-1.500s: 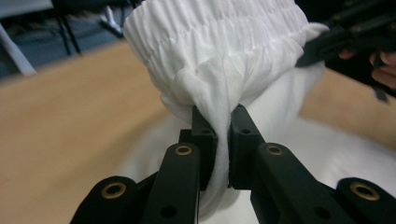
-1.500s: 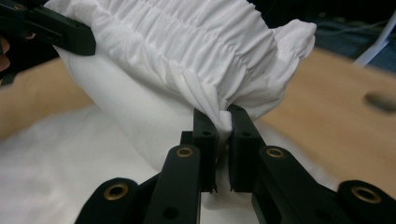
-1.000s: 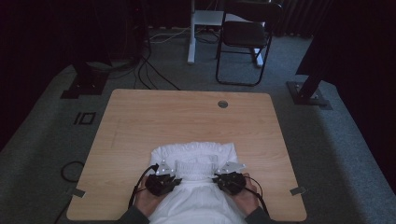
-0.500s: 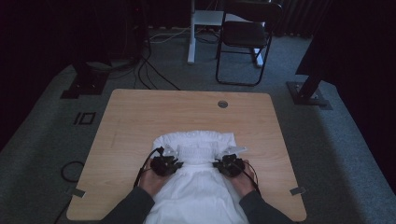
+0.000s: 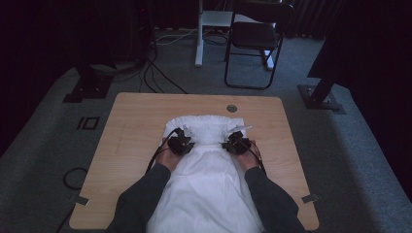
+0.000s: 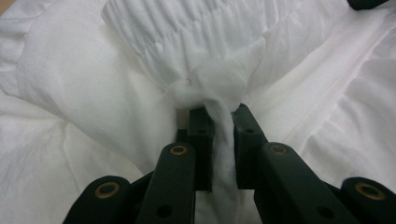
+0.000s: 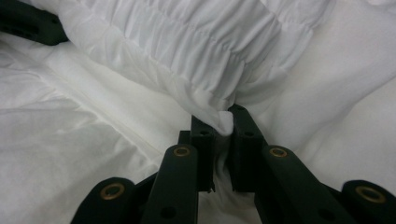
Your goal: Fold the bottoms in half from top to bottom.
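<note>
Left gripper point(image 6: 218, 122) jaws pinch a bunched fold of the white garment point(image 5: 206, 179), cloth squeezed between the pads and running down the gap. The fold sits just under the gathered waistband point(image 6: 196, 28), which rises in a ruffled ridge above the jaws. Right gripper point(image 7: 219, 122) jaws likewise clamp a small tuck of cloth at the edge of the waistband point(image 7: 187, 42); the band runs diagonally across the right gripper view, up-left to right. In the upper left corner of that view a black part of the other gripper lies on the cloth.

High view: left gripper point(image 5: 180, 144) and right gripper point(image 5: 238, 143) sit side by side on the garment, well apart, each near one end of the waistband point(image 5: 206, 125). A hand backs each gripper, with grey sleeves point(image 5: 141, 204) coming in from the bottom edge. Black cables trail back from both grippers along the forearms.

Garment lies flat on the wooden bench point(image 5: 126, 131), centre to near edge, waistband end at the far side, its lower part running off the bottom of the view between the sleeves. A round grommet point(image 5: 231, 108) sits in the bench just beyond the garment. Behind the bench: grey carpet, a black chair point(image 5: 255, 39), loose cables on the floor.
</note>
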The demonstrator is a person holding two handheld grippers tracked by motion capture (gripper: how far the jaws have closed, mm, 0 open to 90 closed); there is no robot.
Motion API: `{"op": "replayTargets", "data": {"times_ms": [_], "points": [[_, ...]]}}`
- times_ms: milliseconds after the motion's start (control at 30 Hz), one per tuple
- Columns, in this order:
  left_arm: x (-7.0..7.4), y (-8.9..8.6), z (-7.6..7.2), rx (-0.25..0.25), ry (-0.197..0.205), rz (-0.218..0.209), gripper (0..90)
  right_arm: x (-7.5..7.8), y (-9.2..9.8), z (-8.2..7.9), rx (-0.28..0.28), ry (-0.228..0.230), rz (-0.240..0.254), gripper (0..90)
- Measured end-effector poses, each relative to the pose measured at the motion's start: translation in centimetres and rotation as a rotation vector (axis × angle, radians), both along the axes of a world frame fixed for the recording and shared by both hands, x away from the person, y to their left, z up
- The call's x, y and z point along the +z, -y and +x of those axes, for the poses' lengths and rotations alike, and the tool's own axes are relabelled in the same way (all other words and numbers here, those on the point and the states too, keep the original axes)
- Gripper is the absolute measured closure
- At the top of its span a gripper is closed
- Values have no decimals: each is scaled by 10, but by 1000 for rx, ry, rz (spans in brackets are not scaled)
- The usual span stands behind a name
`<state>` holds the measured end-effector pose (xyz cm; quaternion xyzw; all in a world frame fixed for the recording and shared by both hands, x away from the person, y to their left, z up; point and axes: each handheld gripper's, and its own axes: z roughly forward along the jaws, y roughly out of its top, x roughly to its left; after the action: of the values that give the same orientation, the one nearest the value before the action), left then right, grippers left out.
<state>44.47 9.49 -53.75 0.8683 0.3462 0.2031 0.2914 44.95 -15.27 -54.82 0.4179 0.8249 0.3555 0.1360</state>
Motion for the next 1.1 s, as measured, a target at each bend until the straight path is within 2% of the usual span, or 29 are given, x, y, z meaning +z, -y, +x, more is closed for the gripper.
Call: {"op": "replayTargets", "data": {"times_ms": [167, 267, 367, 500, 567, 633, 733, 867, 1000, 1100], "points": [[2, 4, 25, 51, -4, 17, 815, 2, -3, 33, -50, -31, 15, 811], [2, 5, 31, 77, -1, 21, 816, 3, -8, 41, -81, -25, 7, 810], [2, 4, 30, 82, -4, 5, 825, 3, -12, 40, -89, -10, -20, 817], [1, 2, 28, 82, -7, -13, 832, 4, -13, 38, -75, 5, -31, 837], [3, 0, 28, 79, -18, -23, 836, 6, -11, 36, -75, 0, -13, 844], [9, -2, 25, 65, -5, -32, 839, 8, -10, 35, -72, -2, -3, 845], [32, -12, 15, 44, 52, -120, 848, 25, -4, 27, -46, 47, 28, 849], [81, -19, -10, -4, 176, -195, 855, 65, 7, 7, -7, 147, 115, 849], [129, -24, -38, -61, 248, -256, 856, 113, 14, -21, 26, 274, 141, 849], [150, -28, -59, -97, 269, -304, 856, 141, 20, -41, 62, 340, 142, 848]]}}
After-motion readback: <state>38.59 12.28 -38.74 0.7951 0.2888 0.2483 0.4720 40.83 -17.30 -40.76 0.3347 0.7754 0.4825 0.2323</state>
